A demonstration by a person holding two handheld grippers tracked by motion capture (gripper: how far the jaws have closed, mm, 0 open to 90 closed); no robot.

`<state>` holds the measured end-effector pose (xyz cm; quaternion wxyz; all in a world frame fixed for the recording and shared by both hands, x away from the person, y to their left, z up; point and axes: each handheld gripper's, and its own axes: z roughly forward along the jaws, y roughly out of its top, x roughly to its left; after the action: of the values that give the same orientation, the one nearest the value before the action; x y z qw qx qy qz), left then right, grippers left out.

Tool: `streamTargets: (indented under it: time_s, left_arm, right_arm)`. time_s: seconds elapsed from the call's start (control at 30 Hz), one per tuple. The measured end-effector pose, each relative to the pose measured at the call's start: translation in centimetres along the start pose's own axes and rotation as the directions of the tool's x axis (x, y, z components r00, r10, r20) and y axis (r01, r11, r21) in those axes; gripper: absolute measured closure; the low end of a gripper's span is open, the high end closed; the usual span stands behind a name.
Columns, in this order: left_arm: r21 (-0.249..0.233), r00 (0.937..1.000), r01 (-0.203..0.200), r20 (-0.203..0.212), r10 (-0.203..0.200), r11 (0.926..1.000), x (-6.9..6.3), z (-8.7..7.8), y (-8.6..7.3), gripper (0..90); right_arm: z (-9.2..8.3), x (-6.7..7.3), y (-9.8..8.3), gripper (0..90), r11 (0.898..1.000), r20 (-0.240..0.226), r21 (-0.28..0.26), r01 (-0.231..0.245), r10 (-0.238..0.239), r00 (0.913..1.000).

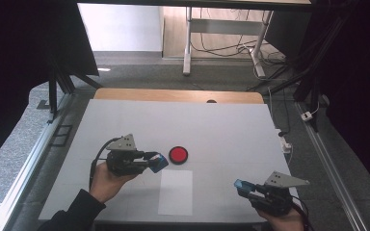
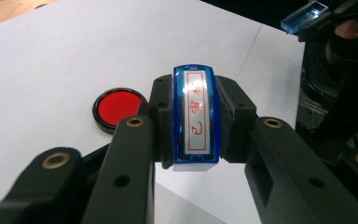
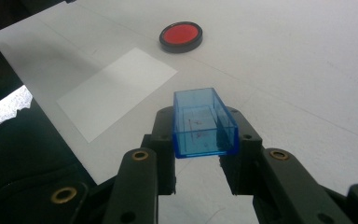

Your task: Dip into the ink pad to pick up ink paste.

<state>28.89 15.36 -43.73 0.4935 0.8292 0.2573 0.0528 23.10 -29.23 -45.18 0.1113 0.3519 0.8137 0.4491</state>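
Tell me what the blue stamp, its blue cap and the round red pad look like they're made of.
Stamp: glossy see-through blue plastic, judging by the glare on its face; red characters show in a white panel. Cap: clear blue hard plastic, since the inside shows through its walls. Ink pad: matte red, probably felt or foam, in a shiny black case, likely plastic.

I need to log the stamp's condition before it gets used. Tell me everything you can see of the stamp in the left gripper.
The stamp is a narrow block of clear blue plastic. Its long white face bears red characters inside a red rectangular border and is turned towards the gripper's camera. The left gripper clamps it by its two long sides, clear above the white table. Beyond it on the table lies the round red ink pad, not touching it.
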Motion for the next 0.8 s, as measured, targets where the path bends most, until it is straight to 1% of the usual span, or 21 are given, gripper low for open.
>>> streamTargets:
  time_s: [0.1, 0.17, 0.2, 0.27, 0.4, 0.57, 0.67, 0.8]
  left_arm:
    - [0.012, 0.9999, 0.005, -0.011, -0.005, 0.9999, 0.4, 0.4, 0.3, 70.5]
    - [0.019, 0.9999, 0.013, -0.01, -0.012, 0.9997, 0.6, 0.6, 0.4, 70.6]
    - [0.023, 0.9999, 0.011, -0.012, -0.01, 0.9997, 0.6, 0.8, 0.5, 70.6]
    - [0.032, 0.9999, 0.009, -0.011, -0.008, 0.9995, 0.7, 1.0, 0.5, 70.5]
    - [0.047, 0.9999, 0.002, -0.016, -0.002, 0.9989, 1.0, 1.6, 1.0, 70.6]
    - [0.066, 0.9996, -0.009, -0.026, 0.011, 0.9978, 1.4, 2.6, 1.6, 70.5]
    - [0.085, 0.9989, -0.021, -0.04, 0.025, 0.9962, 1.5, 3.2, 1.8, 70.6]
    - [0.091, 0.9983, -0.018, -0.054, 0.023, 0.9957, 1.9, 3.6, 2.1, 70.5]
  right_arm:
    - [0.0, -0.1, -0.1, 68.4, 1.0, 0.009, 0.011, -0.002, 0.002, 1.0]
    - [-0.1, -0.2, -0.3, 68.4, 1.0, 0.019, 0.015, -0.019, 0.019, 0.9996]
    - [-0.1, -0.2, -0.3, 68.4, 1.0, 0.019, 0.015, -0.019, 0.019, 0.9996]
    - [-0.2, -0.3, -0.3, 68.5, 0.999, 0.024, 0.014, -0.035, 0.034, 0.9991]
    - [-0.2, -0.4, -0.4, 68.4, 0.999, 0.04, 0.02, -0.042, 0.042, 0.9983]
    - [-0.1, -0.4, -0.4, 68.5, 0.999, 0.047, 0.033, -0.036, 0.034, 0.9983]
    - [-0.2, -0.4, -0.4, 68.4, 0.999, 0.047, 0.039, -0.033, 0.031, 0.9984]
    - [-0.1, -0.3, -0.4, 68.5, 0.999, 0.05, 0.037, -0.025, 0.023, 0.9985]
